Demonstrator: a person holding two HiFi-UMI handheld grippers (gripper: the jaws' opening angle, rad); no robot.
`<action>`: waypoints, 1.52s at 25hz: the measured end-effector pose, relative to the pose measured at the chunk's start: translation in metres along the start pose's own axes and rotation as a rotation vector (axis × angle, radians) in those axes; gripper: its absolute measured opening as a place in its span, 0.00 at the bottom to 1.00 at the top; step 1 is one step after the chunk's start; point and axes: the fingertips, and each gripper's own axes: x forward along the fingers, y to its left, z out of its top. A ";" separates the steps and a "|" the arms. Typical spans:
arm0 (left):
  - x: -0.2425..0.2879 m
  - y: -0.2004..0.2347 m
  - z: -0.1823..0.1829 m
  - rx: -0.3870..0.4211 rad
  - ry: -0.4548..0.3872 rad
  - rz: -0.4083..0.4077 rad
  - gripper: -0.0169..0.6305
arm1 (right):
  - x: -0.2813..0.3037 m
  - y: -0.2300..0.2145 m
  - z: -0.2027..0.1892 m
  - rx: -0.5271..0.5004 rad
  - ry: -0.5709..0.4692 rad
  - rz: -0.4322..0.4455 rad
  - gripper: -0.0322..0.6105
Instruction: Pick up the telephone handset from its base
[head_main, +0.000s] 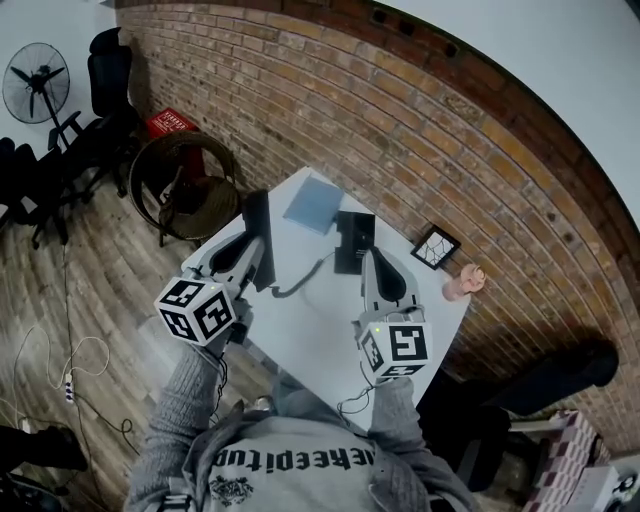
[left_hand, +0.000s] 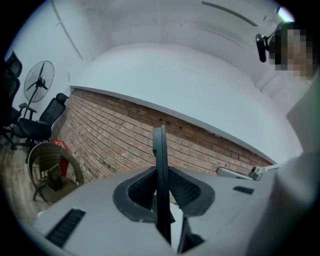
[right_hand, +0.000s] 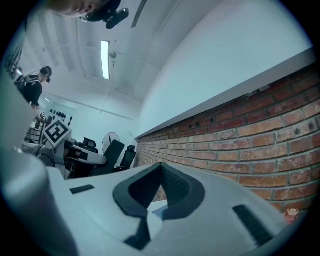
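Note:
The black telephone handset (head_main: 258, 232) is lifted off the table, and my left gripper (head_main: 254, 258) is shut on it. In the left gripper view the handset (left_hand: 160, 165) stands edge-on between the two pads, sticking out past the fingertips of the left gripper (left_hand: 161, 186). A dark cord (head_main: 300, 283) runs from it to the black telephone base (head_main: 354, 240) on the white table (head_main: 310, 340). My right gripper (head_main: 368, 264) hovers just in front of the base. In the right gripper view the right gripper (right_hand: 160, 171) has its tips together with nothing between them.
A blue-grey notebook (head_main: 314, 204) lies at the table's far corner. A small framed picture (head_main: 436, 248) and a pink object (head_main: 465, 283) sit near the brick wall (head_main: 400, 130). On the floor to the left are a round wicker chair (head_main: 185, 180), a fan (head_main: 36, 82), and cables (head_main: 70, 375).

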 end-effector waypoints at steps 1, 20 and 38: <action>-0.004 0.000 0.002 0.005 -0.006 0.007 0.14 | -0.002 0.001 0.002 -0.001 -0.001 0.000 0.06; -0.054 -0.022 0.022 0.123 -0.093 0.090 0.14 | -0.042 0.017 0.024 -0.012 -0.036 -0.001 0.06; -0.066 -0.026 0.023 0.158 -0.098 0.124 0.14 | -0.049 0.021 0.021 -0.034 -0.011 -0.012 0.06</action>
